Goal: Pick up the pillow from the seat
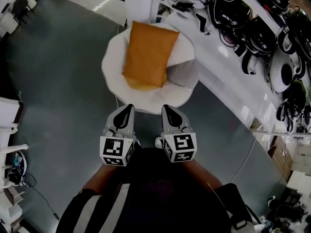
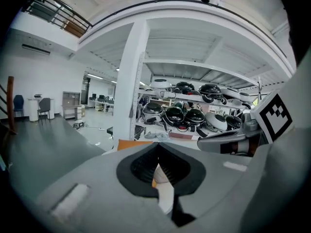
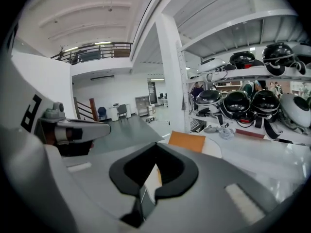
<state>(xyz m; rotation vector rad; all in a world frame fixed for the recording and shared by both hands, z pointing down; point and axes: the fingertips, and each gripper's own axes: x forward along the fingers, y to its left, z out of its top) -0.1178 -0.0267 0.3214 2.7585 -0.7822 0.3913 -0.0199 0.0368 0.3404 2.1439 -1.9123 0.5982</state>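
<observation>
One orange pillow (image 1: 148, 55) lay in a round white seat (image 1: 112, 64); the left gripper (image 1: 128, 109) and right gripper (image 1: 168, 109), both jaws closed and empty, were side by side near its front rim; dark helmets (image 1: 232, 8) filled the shelf (image 1: 233, 81) beside it.

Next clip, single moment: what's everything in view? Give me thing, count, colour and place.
pillow: one, orange, lying on the seat
seat: one, white, round, on the floor just ahead of both grippers
helmets: many, mostly black, a few white, on the shelving
shelving: one run, white, along the right side
column: one, white, behind the seat
floor: grey, all round the seat
left hand-held gripper: one, grey with a black-and-white marker cube, jaws shut, nothing held, short of the seat
right hand-held gripper: one, grey with a marker cube, jaws shut, nothing held, beside the left one
</observation>
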